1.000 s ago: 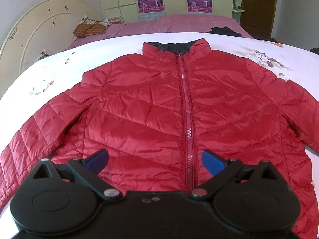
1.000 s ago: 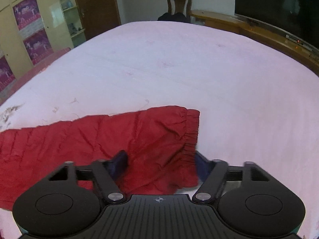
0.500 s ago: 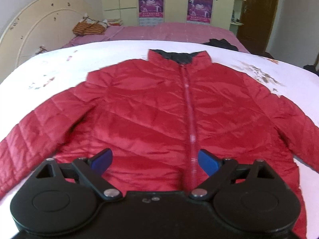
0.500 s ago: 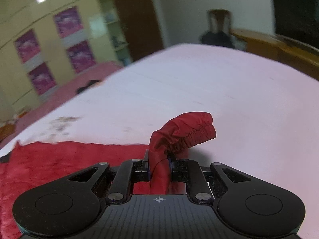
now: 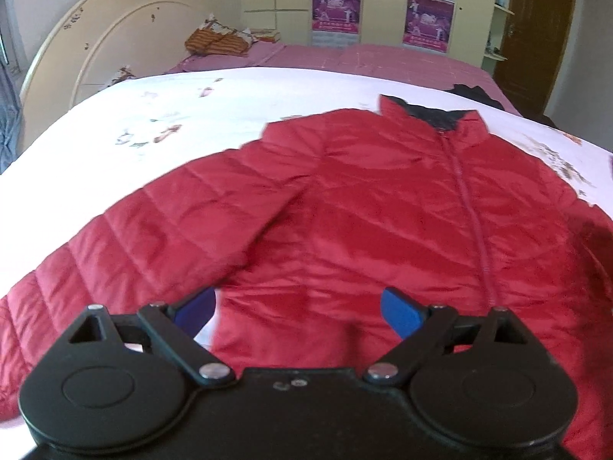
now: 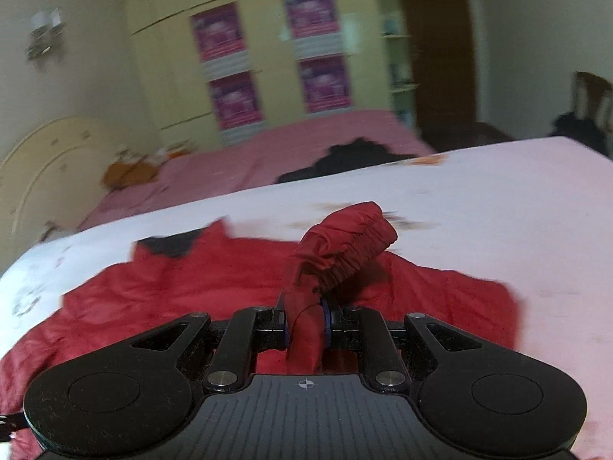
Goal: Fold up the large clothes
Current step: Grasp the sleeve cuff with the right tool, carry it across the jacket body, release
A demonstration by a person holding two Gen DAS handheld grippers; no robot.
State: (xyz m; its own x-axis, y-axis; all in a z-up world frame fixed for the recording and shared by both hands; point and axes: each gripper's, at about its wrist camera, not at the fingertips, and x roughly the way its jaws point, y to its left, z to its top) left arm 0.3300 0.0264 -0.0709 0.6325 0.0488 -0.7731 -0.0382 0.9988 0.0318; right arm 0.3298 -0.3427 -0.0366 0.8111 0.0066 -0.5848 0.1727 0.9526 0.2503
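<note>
A red quilted jacket (image 5: 383, 211) lies front up on a white bed, zipped, with a dark collar lining (image 5: 436, 117) at the far end. My left gripper (image 5: 299, 312) is open and empty just above the jacket's hem, left of the zip (image 5: 475, 214). The jacket's left sleeve (image 5: 126, 245) stretches out to the lower left. My right gripper (image 6: 304, 326) is shut on the elastic cuff (image 6: 345, 245) of the other sleeve and holds it lifted above the jacket body (image 6: 191, 280).
The white bedsheet (image 5: 191, 115) has small printed patterns. A pink bed (image 5: 364, 57) stands behind, with a dark garment (image 6: 352, 157) and folded orange cloth (image 5: 218, 42) on it. A cream headboard (image 5: 95, 46) is at the left, wardrobes with posters (image 6: 276, 57) at the back.
My right gripper closed on the sleeve cuff, lifted it and carried it leftward over the jacket body. My left gripper shifted left along the hem and stayed open.
</note>
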